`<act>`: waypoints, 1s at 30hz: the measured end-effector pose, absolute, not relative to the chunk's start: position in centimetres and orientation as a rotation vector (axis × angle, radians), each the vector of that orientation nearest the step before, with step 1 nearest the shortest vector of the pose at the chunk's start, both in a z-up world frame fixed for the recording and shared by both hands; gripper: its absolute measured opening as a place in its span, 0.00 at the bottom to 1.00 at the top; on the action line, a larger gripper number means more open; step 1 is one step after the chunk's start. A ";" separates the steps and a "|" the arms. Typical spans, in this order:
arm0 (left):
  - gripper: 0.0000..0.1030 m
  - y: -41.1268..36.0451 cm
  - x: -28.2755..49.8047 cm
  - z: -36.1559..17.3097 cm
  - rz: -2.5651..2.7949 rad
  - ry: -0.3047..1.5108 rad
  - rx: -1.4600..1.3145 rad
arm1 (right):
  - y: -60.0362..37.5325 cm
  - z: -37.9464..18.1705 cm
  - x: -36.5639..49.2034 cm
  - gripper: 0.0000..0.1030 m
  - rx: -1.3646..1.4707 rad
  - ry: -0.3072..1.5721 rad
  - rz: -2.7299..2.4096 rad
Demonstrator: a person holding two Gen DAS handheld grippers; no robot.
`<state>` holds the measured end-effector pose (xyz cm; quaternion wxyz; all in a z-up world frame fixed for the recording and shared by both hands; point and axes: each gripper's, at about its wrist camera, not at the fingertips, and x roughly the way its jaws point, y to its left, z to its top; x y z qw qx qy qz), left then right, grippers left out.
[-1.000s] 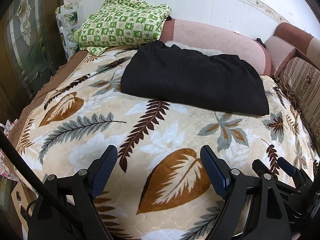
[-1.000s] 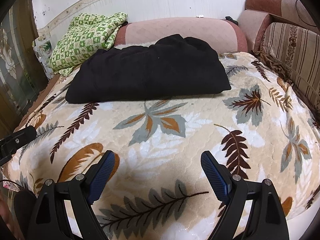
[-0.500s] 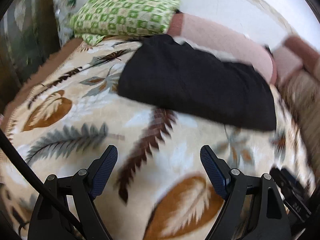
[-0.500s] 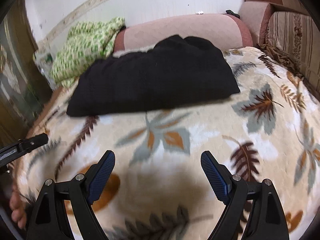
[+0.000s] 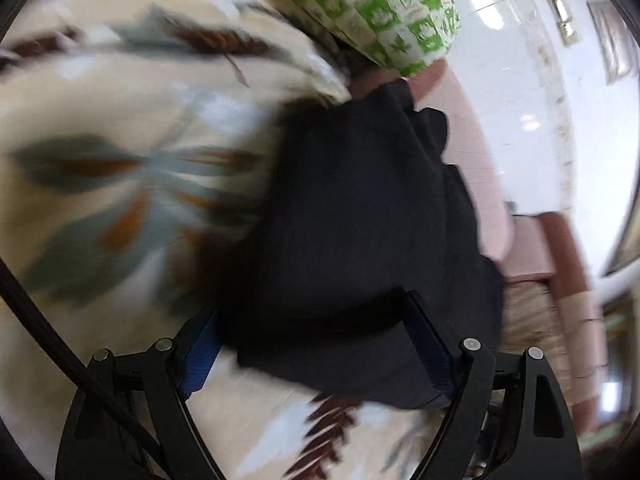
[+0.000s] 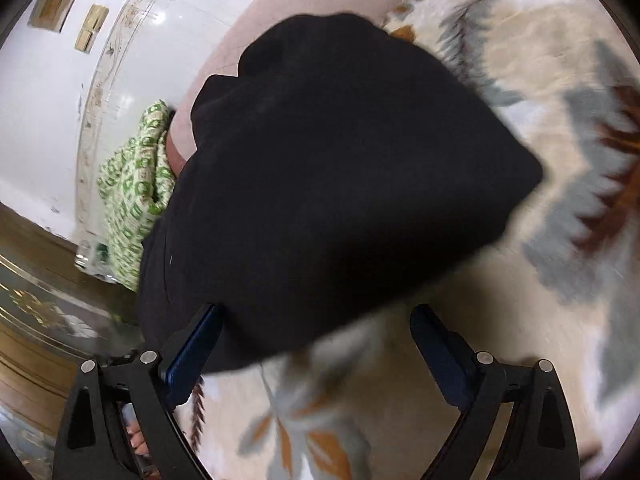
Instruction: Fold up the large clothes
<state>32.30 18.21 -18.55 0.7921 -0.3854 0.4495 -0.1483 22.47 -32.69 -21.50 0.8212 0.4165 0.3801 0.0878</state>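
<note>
Lying on the leaf-print blanket point(image 6: 560, 80), the folded black garment point(image 5: 360, 208) fills both motion-blurred views. Left gripper point(image 5: 316, 344) and right gripper point(image 6: 316, 344) stand wide open at its near edge; whether the blue pads touch cloth is unclear.

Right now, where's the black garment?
On the leaf-print blanket near the pink headboard cushion, filling the middle of both wrist views: black garment, with the green checked quilt beside its far end.
</note>
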 end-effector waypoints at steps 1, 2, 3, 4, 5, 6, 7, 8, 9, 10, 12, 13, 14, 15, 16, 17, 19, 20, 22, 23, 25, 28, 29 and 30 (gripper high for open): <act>0.86 17.9 33.2 -18.9 -0.351 0.964 -0.835 | -32.7 -21.5 23.2 0.97 0.889 0.792 0.212; 0.88 17.5 33.6 -18.9 -0.362 0.962 -0.826 | -32.6 -21.4 23.7 0.99 0.891 0.779 0.227; 0.91 16.9 34.1 -18.8 -0.370 0.962 -0.808 | -32.6 -21.4 24.4 1.00 0.901 0.771 0.245; 0.92 16.3 34.5 -18.8 -0.367 0.964 -0.788 | -32.7 -21.5 25.0 1.00 0.908 0.768 0.253; 0.94 15.5 35.0 -18.6 -0.343 0.970 -0.762 | -32.8 -21.8 25.9 1.00 0.916 0.766 0.254; 0.94 15.1 35.3 -18.6 -0.322 0.972 -0.750 | -32.9 -22.0 26.5 1.00 0.921 0.758 0.255; 0.94 14.7 35.4 -18.4 -0.293 0.974 -0.737 | -32.9 -22.1 26.9 1.00 0.921 0.753 0.253; 0.94 14.1 35.4 -18.1 -0.258 0.978 -0.713 | -32.7 -22.1 27.4 1.00 0.916 0.753 0.248; 0.90 13.6 35.3 -17.8 -0.226 0.990 -0.677 | -32.5 -22.0 27.7 1.00 0.910 0.762 0.250; 0.83 13.0 35.0 -17.3 -0.195 0.992 -0.656 | -32.5 -22.0 28.0 0.93 0.914 0.776 0.255; 0.54 11.9 33.9 -15.4 -0.158 0.972 -0.613 | -32.9 -21.5 27.9 0.73 0.955 0.785 0.287; 0.49 11.4 33.3 -14.3 -0.153 0.966 -0.594 | -33.0 -21.1 27.5 0.62 0.972 0.784 0.300; 0.42 11.0 32.6 -13.1 -0.159 0.957 -0.581 | -33.1 -20.3 27.2 0.59 0.973 0.773 0.310; 0.39 10.5 31.7 -11.8 -0.177 0.945 -0.569 | -33.2 -19.1 26.7 0.54 0.961 0.754 0.318; 0.39 10.4 30.7 -10.8 -0.193 0.937 -0.557 | -33.2 -18.1 26.3 0.53 0.954 0.734 0.330; 0.38 9.9 29.7 -9.7 -0.207 0.929 -0.532 | -33.3 -16.6 25.5 0.53 0.951 0.707 0.355; 0.38 9.3 27.2 -7.9 -0.219 0.917 -0.484 | -33.7 -14.8 24.0 0.53 0.941 0.678 0.390; 0.38 9.4 25.7 -7.5 -0.221 0.915 -0.476 | -33.9 -14.1 22.8 0.53 0.940 0.671 0.405; 0.39 9.8 23.2 -7.5 -0.229 0.918 -0.479 | -34.2 -13.7 20.4 0.53 0.953 0.685 0.408; 0.42 9.9 22.0 -8.0 -0.219 0.925 -0.473 | -34.2 -13.8 19.4 0.54 0.956 0.702 0.389; 0.50 10.0 20.9 -9.6 -0.161 0.966 -0.447 | -33.6 -15.0 17.8 0.65 0.925 0.775 0.326; 0.56 10.2 19.6 -11.8 -0.108 1.028 -0.414 | -33.5 -18.4 17.1 0.75 0.948 0.921 0.197; 0.56 10.5 19.0 -11.6 -0.115 1.021 -0.418 | -33.8 -18.8 16.8 0.78 0.974 0.929 0.186; 0.56 10.9 18.2 -11.0 -0.122 1.002 -0.414 | -34.1 -18.6 16.1 0.78 0.994 0.919 0.172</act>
